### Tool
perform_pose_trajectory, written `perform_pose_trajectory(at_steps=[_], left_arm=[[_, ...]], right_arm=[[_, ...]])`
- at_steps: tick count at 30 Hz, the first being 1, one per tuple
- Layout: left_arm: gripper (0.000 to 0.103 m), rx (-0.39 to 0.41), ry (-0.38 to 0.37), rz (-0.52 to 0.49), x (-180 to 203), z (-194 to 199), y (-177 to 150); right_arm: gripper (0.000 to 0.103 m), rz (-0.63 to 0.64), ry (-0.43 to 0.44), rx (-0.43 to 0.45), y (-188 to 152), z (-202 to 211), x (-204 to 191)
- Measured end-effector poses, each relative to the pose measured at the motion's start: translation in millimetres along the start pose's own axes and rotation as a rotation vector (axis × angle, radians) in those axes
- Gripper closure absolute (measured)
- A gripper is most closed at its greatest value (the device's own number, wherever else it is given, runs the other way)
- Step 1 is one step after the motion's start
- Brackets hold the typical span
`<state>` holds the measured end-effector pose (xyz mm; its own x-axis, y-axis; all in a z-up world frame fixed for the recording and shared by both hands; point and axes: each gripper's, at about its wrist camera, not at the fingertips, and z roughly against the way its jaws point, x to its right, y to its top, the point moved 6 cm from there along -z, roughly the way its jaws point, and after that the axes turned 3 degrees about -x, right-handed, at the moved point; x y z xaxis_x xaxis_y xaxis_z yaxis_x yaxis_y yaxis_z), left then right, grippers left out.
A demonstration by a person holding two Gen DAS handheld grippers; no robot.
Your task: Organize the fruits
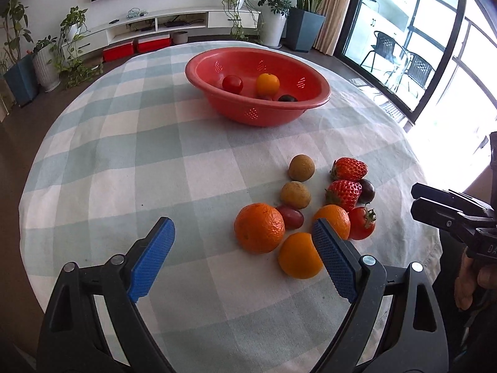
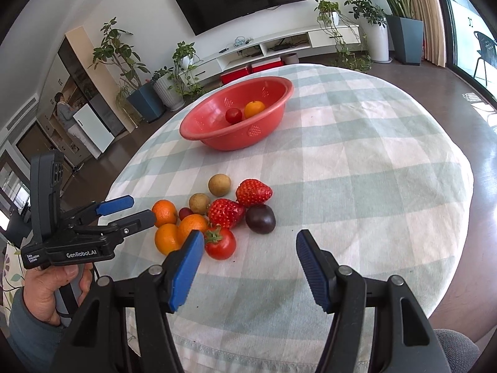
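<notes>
A red perforated bowl (image 1: 257, 115) (image 2: 217, 136) at the far side of the table holds a tomato (image 1: 232, 84), an orange (image 1: 267, 83) and a dark fruit (image 1: 287, 98). Nearer lies a pile of loose fruit: three oranges (image 1: 259, 231) (image 2: 164, 213), two strawberries (image 1: 349, 168) (image 2: 253, 191), a tomato (image 1: 362, 223) (image 2: 220, 242), two brown round fruits (image 1: 301, 168), a red grape (image 1: 292, 216) and a dark plum (image 2: 260, 219). My left gripper (image 1: 242, 221) (image 2: 141, 208) is open, hovering just short of the oranges. My right gripper (image 2: 248, 233) (image 1: 414, 198) is open and empty, near the tomato and plum.
The round table wears a green-and-white checked cloth (image 1: 139, 155) whose edge drops off on all sides. A person's hand (image 2: 46, 286) holds the left gripper's handle. Plants, a TV shelf and a glass door stand beyond the table.
</notes>
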<state>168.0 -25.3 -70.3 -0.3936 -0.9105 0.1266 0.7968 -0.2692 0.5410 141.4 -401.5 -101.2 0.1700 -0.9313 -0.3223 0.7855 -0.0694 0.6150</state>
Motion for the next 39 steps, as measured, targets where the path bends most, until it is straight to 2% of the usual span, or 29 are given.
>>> perform_pose_trajectory(at_steps=[5, 8, 10, 12, 24, 25, 28, 39], left_arm=[[0.018, -0.009, -0.015, 0.016, -0.1, -8.0, 2.2], [0.028, -0.019, -0.028, 0.03, -0.8, -13.1, 2.8], [0.039, -0.025, -0.037, 0.038, -1.4, -16.6, 3.3], [0.043, -0.035, -0.036, 0.039, -1.4, -20.0, 2.9], [0.045, -0.041, -0.047, 0.048, -1.8, -22.5, 2.2], [0.054, -0.041, -0.057, 0.048, -1.4, -22.8, 2.1], [0.067, -0.053, -0.075, 0.043, 0.9, -24.6, -0.2], [0.067, -0.037, -0.088, 0.052, -0.3, -20.9, -3.4]], right_arm=[[0.038, -0.004, 0.006, 0.003, -2.4, 1.5, -0.7], [0.038, -0.008, 0.007, -0.006, -4.1, -0.9, 0.3], [0.038, -0.008, 0.008, -0.011, -4.6, -2.1, 0.1], [0.038, -0.007, 0.01, -0.016, -5.7, -3.4, -0.4], [0.038, -0.011, 0.014, -0.02, -6.9, -7.2, -0.2], [0.038, -0.011, 0.014, -0.019, -7.2, -7.3, -0.4], [0.038, -0.015, 0.013, -0.02, -7.3, -7.4, -0.1], [0.038, -0.013, 0.01, -0.016, -5.2, -5.7, 0.7]])
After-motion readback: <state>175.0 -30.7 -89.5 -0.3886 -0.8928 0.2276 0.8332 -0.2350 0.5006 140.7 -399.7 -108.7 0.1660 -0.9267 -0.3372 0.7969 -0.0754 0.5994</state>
